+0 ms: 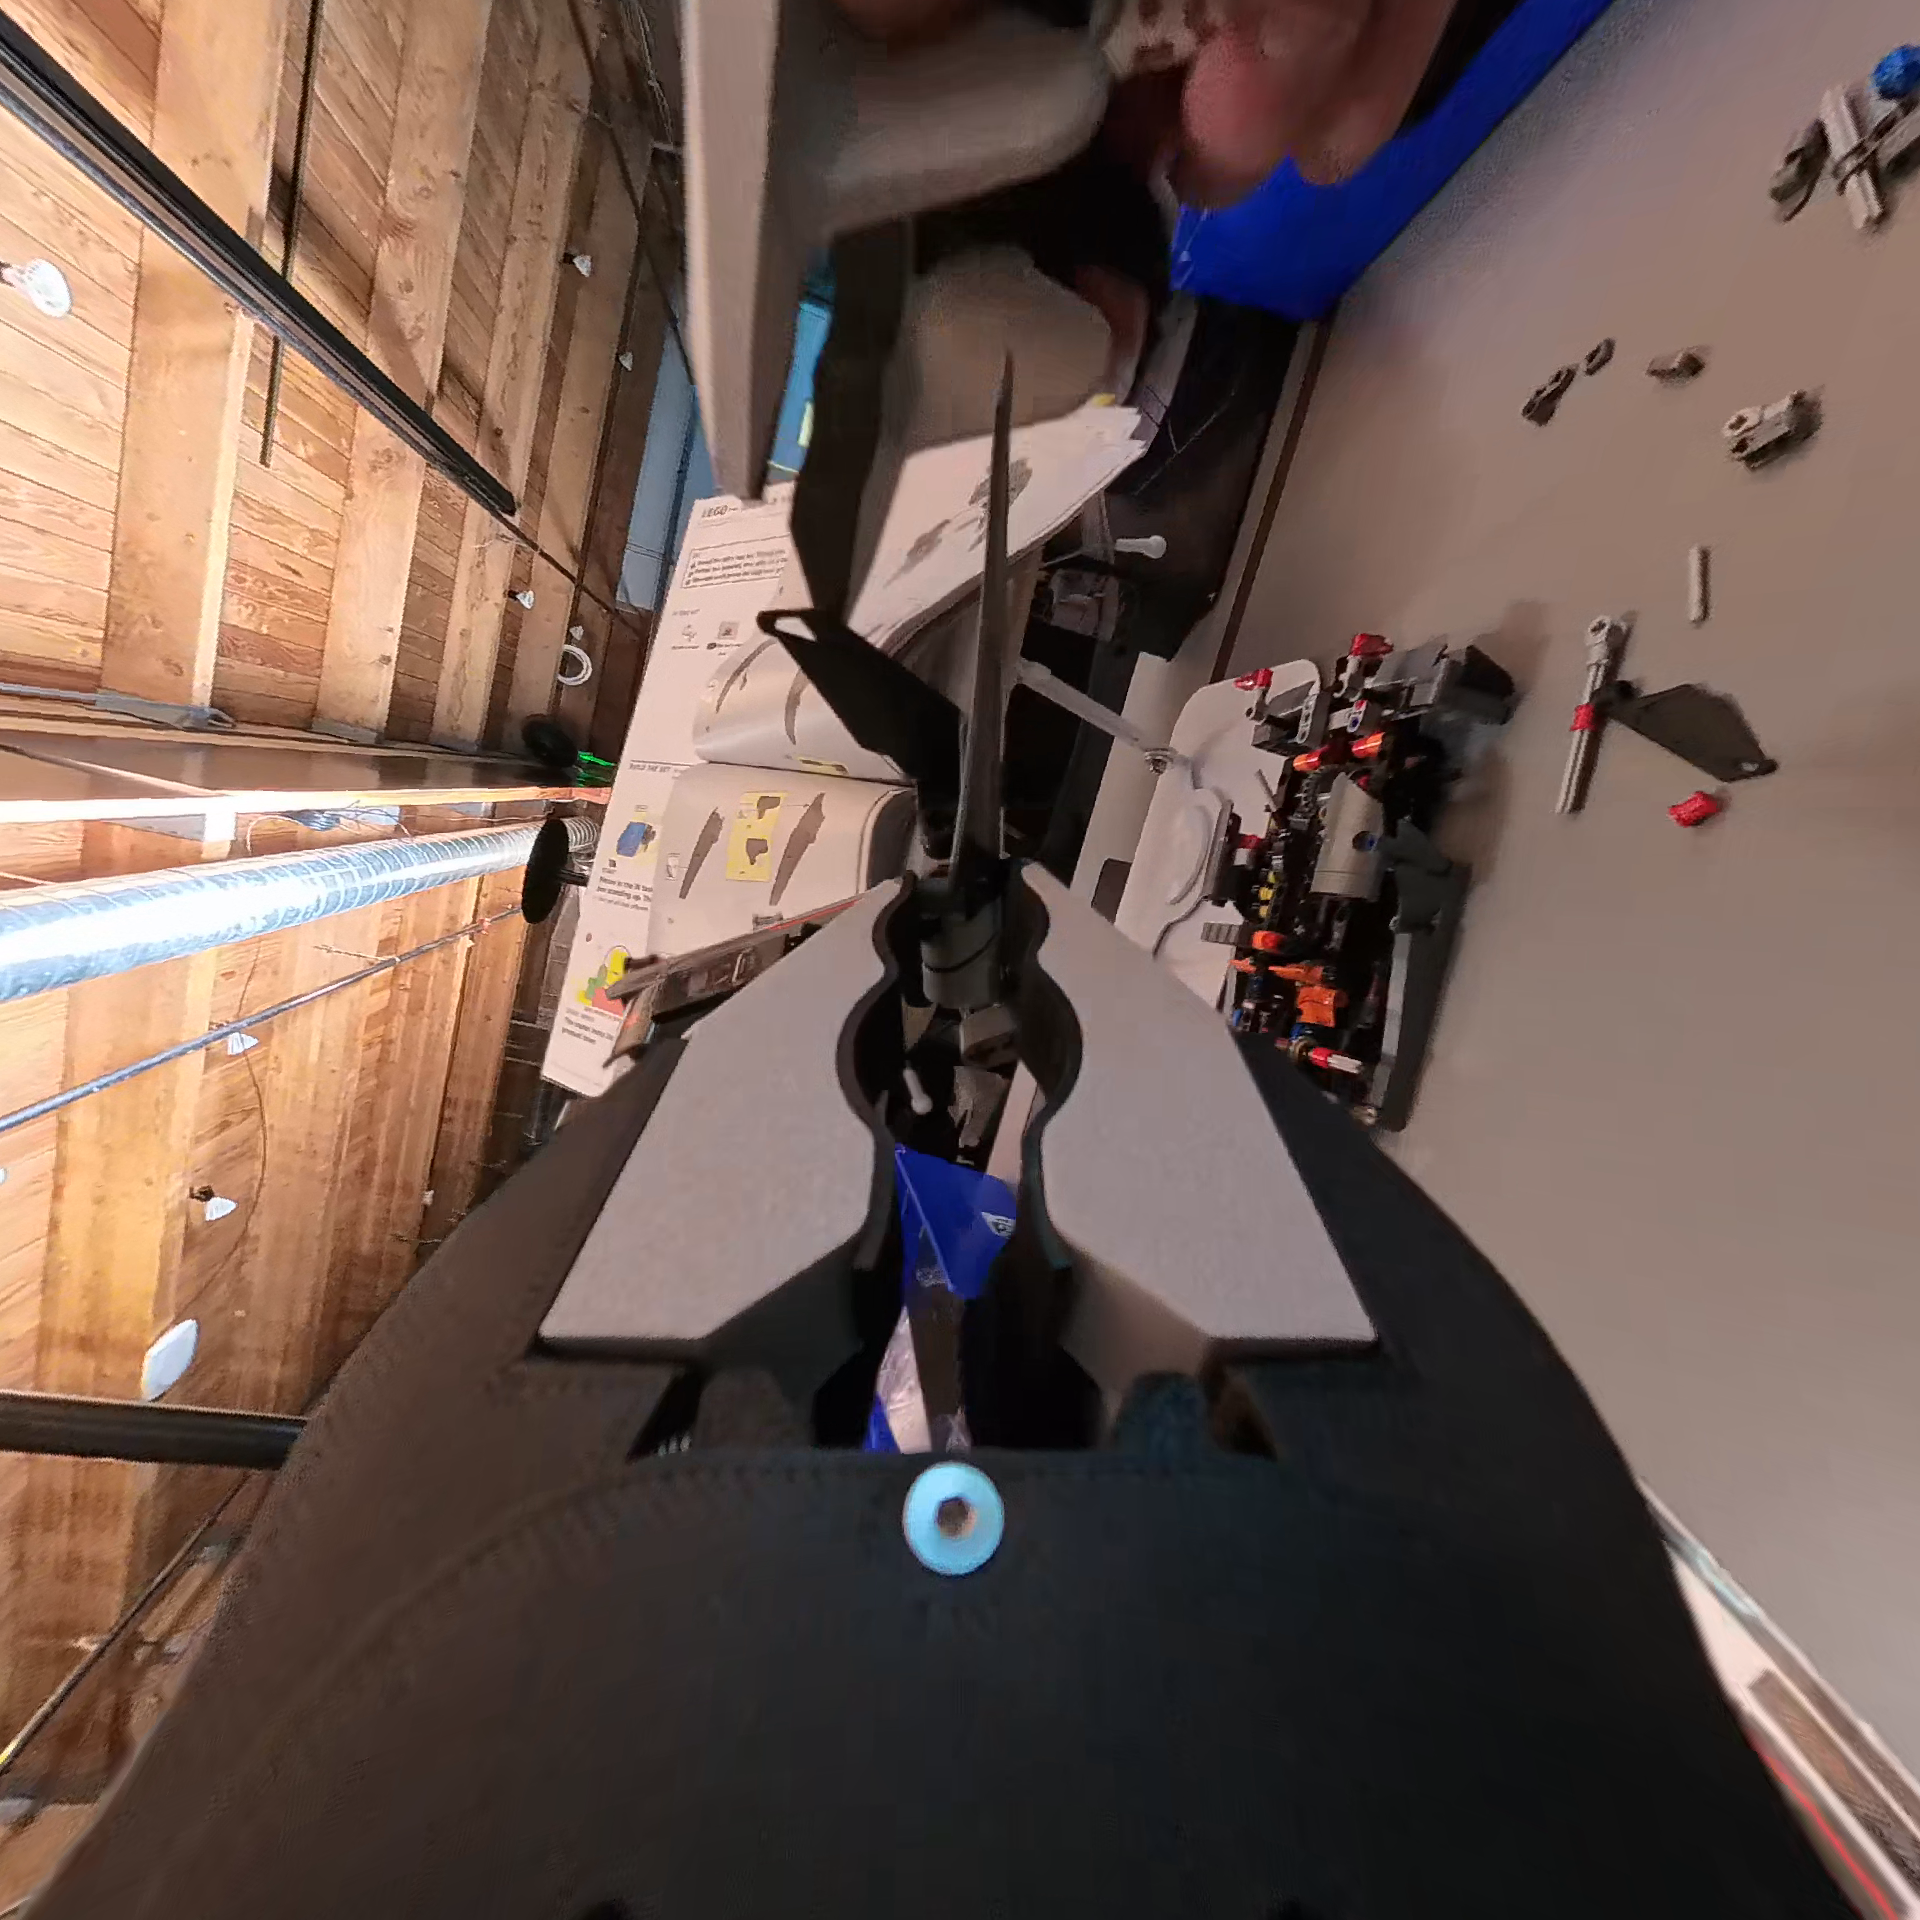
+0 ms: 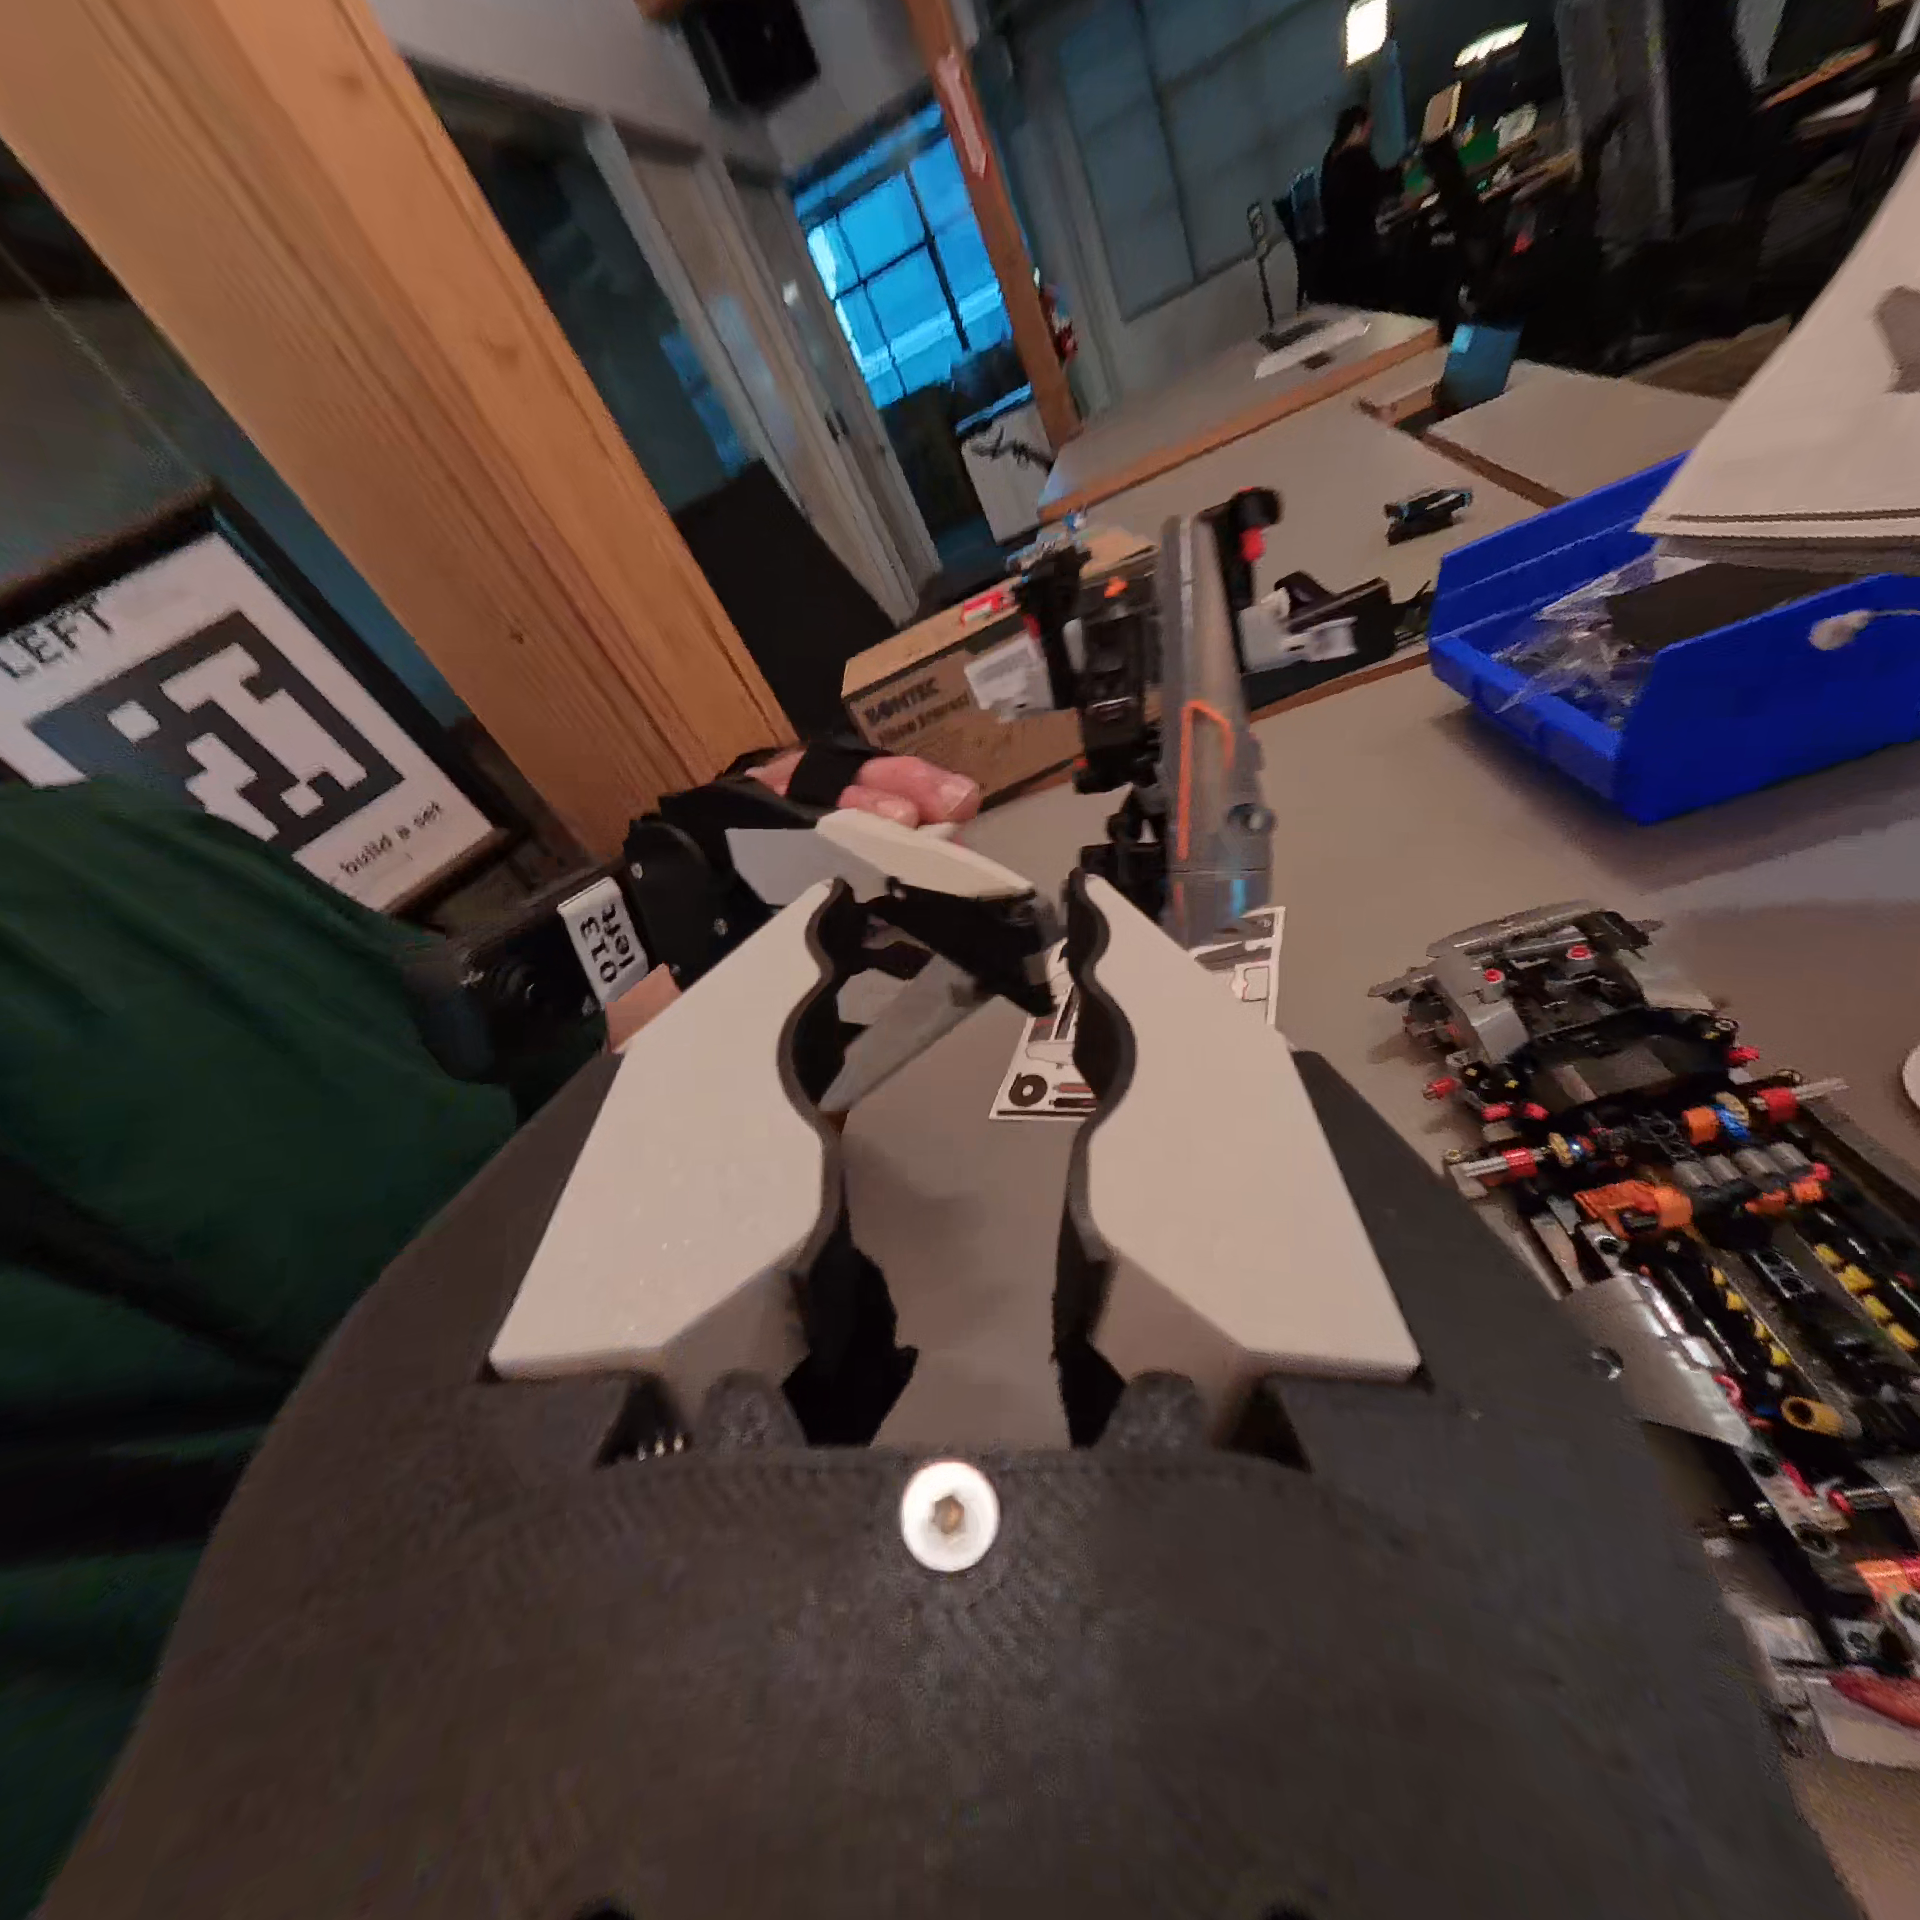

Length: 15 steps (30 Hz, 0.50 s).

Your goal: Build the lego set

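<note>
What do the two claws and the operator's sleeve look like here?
Both match: the right claw and left claw have light grey wedge fingers with black scalloped inner edges, on a textured black body with one central screw: silvery washer on the right, pale blue on the left. Seen from the right wrist view, the left unit carries a white printed tag. The sleeve is dark green.

Matt grey table (image 2: pixel 1455 831), wooden wall (image 1: pixel 312 520)

Your grippers: pale grey fingers (image 2: pixel 1226 1174), black textured bodies, one central screw (image 2: pixel 950 1515) each.
Your sleeve (image 2: pixel 208 1091): dark green.
</note>
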Available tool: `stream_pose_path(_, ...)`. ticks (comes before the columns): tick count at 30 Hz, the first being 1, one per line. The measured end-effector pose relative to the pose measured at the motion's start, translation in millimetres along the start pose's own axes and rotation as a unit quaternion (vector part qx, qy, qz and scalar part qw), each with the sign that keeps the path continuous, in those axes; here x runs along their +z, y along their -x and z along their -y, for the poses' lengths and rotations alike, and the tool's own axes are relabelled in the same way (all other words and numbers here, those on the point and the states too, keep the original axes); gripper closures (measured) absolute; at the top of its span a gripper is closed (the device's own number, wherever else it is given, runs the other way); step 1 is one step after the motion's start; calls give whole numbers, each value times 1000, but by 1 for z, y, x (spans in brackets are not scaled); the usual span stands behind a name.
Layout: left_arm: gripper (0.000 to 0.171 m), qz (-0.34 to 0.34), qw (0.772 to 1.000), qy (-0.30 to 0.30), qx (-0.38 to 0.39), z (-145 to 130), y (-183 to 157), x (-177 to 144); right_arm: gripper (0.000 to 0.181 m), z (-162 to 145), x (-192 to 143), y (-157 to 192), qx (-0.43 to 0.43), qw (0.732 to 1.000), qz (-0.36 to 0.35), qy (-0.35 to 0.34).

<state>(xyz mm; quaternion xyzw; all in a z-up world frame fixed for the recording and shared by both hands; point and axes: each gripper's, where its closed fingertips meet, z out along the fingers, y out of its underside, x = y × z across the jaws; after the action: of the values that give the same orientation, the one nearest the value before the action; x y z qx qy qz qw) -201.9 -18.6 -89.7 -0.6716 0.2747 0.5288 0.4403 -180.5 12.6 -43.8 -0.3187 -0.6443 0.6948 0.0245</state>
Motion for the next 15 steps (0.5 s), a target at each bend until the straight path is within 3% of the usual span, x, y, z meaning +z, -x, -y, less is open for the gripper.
stream_pose_path(5, 158, 1, 1000, 7, 21, -1, 5, 1, 139, -15, 18, 0, -16, 996, -44, 80)
stream_pose_path(15, 158, 2, 999, 10, 35, -3, 8, 1, 173, -21, 24, -5, -16, 994, -63, 89)
